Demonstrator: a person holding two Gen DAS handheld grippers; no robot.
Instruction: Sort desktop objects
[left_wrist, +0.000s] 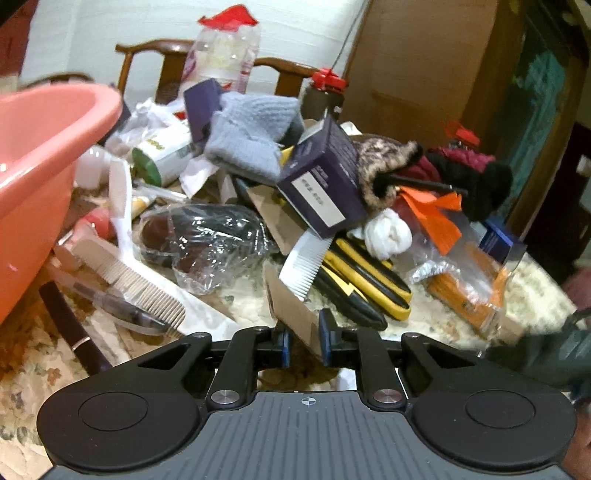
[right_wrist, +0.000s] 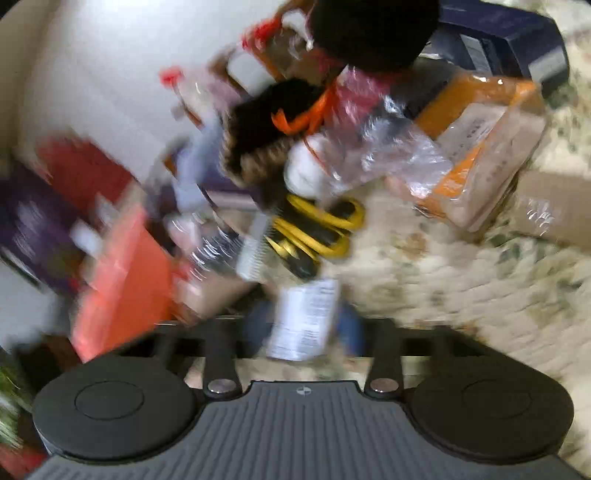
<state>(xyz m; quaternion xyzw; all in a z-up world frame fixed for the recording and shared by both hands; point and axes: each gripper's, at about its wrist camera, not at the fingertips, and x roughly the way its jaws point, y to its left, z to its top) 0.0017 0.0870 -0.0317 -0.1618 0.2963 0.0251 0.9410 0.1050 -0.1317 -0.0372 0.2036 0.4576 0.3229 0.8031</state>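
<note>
A cluttered pile lies on a floral tablecloth. In the left wrist view my left gripper (left_wrist: 303, 345) is shut on the edge of a brown cardboard piece (left_wrist: 291, 314) that carries a white comb (left_wrist: 304, 264). Behind it lie yellow-black pliers (left_wrist: 365, 288), a purple box (left_wrist: 325, 177) and a grey knit cloth (left_wrist: 251, 136). The right wrist view is badly blurred. My right gripper (right_wrist: 304, 332) holds a white printed packet (right_wrist: 303, 319) between its blue pads, near the yellow-black pliers (right_wrist: 317, 229).
A pink plastic basin (left_wrist: 44, 166) stands at the left. A beige comb (left_wrist: 129, 280) and a dark pen (left_wrist: 70, 328) lie near it. An orange packet (left_wrist: 469, 284), a wrapped dark item (left_wrist: 207, 240) and wooden chairs (left_wrist: 162, 66) are behind.
</note>
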